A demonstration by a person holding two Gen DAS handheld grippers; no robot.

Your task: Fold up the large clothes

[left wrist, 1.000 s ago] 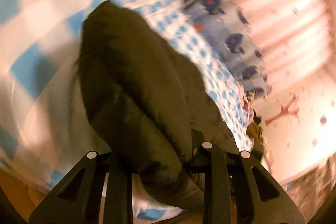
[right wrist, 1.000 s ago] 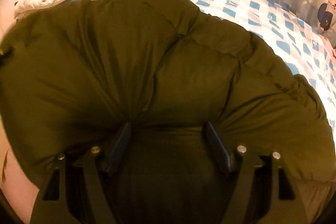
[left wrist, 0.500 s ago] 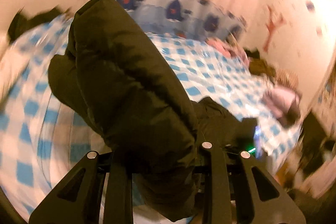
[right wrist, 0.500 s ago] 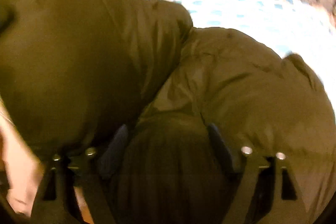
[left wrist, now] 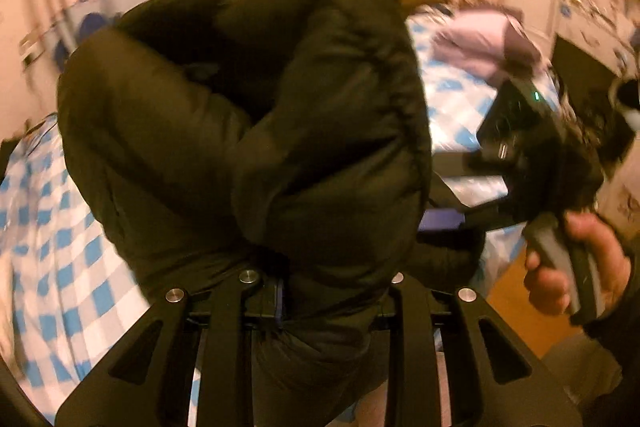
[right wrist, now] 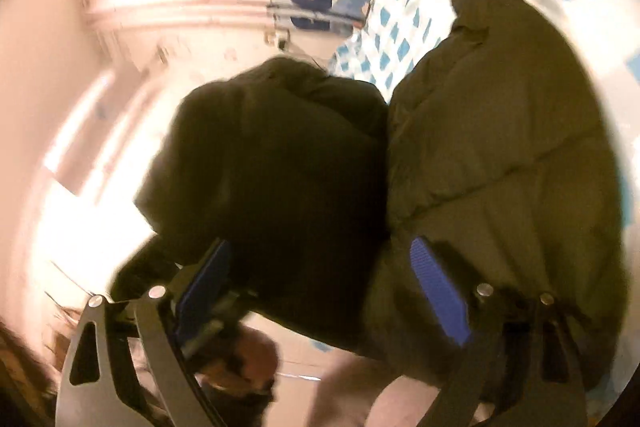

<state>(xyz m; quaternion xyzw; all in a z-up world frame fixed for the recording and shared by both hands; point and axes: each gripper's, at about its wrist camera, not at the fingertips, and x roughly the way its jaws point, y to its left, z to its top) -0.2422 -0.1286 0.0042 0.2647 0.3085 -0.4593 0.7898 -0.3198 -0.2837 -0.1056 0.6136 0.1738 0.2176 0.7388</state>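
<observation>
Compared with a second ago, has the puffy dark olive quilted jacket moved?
Yes. The puffy dark olive quilted jacket has come up off the blue-and-white checked bedsheet, where it lay spread flat, and now hangs bunched.

A: In the left wrist view, what is lying where?

B: The jacket (left wrist: 256, 147) is filling the centre, bunching between the left gripper (left wrist: 336, 291) arms at the bottom. The bed (left wrist: 52, 235) is lying behind it at lower left. The right gripper (left wrist: 444, 203) is sitting at right, with a hand (left wrist: 576, 267) below it.

A: And the right wrist view?

B: The jacket is lying between the right gripper's fingers (right wrist: 440, 287), with the bed at upper right.
</observation>
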